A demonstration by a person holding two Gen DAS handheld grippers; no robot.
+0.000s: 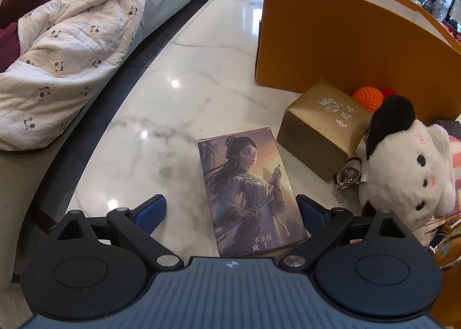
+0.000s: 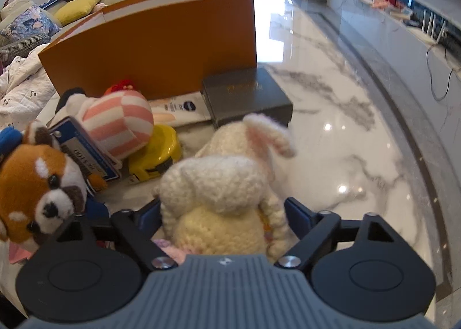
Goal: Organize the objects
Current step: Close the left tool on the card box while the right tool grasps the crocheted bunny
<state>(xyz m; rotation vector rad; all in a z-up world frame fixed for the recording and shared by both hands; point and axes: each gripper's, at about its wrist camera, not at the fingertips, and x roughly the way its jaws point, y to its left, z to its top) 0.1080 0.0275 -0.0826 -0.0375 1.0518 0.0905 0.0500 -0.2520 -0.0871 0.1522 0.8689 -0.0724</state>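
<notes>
Straddling illustrated card box (image 1: 249, 193), left claw (image 1: 232, 211) open (pads apart); right claw (image 2: 223, 211) open around crochet bunny (image 2: 227, 185).

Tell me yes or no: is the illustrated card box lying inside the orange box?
No. The card box lies flat on the marble table, in front of the orange box and apart from it.

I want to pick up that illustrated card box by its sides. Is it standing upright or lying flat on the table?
Lying flat: the illustrated card box rests on the marble table, printed face up.
</notes>
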